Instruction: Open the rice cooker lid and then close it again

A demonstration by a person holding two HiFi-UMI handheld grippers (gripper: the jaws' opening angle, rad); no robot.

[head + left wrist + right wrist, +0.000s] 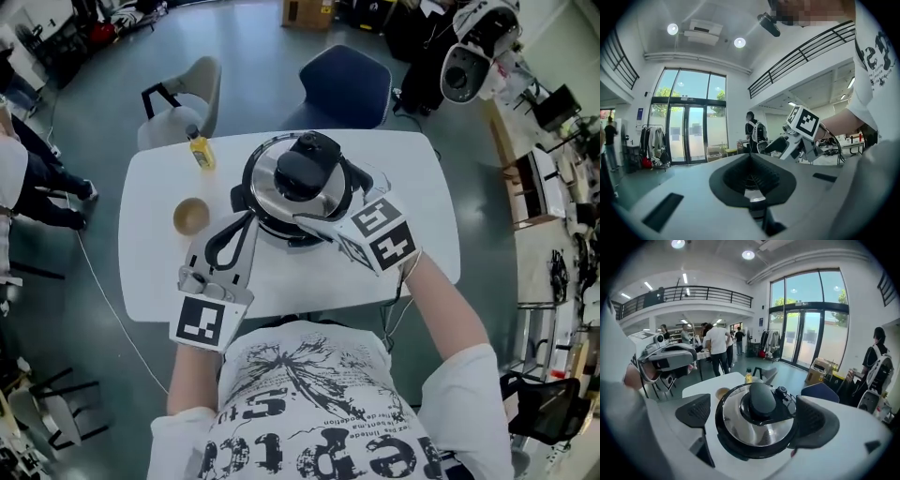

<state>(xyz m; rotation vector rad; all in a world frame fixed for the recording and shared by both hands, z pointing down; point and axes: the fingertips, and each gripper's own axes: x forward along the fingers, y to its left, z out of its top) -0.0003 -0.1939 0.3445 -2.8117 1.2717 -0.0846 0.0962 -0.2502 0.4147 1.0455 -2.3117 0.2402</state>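
Rice cooker [298, 187] stands about mid-bench [412, 178]. Its steel lid [759, 427] is down and seated, with the black knob [762, 398] on top. Opening has not begun, by the look of it.

Right claw [757, 416]: jaws spread wide, holding nothing. It sits at the cooker's near side and looks over the lid, with the knob lined up between the two pads. From the head view it appears just at the cooker's near rim; I can't confirm contact.

Left claw [225, 246]: jaws pressed together with nothing in them. It lies low toward the near left of the bench, just beside the cooker, and its own camera is tilted up at the room.

Small bowl [191, 216] toward the left edge, yellow bottle [200, 150] near the far left corner. Both are apart from the cooker.

To do the step well:
- Bring the right claw down square over the knob and close on its waist, not its dome, so it won't slip.
- Check for a latch or twist lock before lifting.
- Brace the cooker body with the left claw so the base doesn't slide.
- Lift slowly and keep clear of the bowl.
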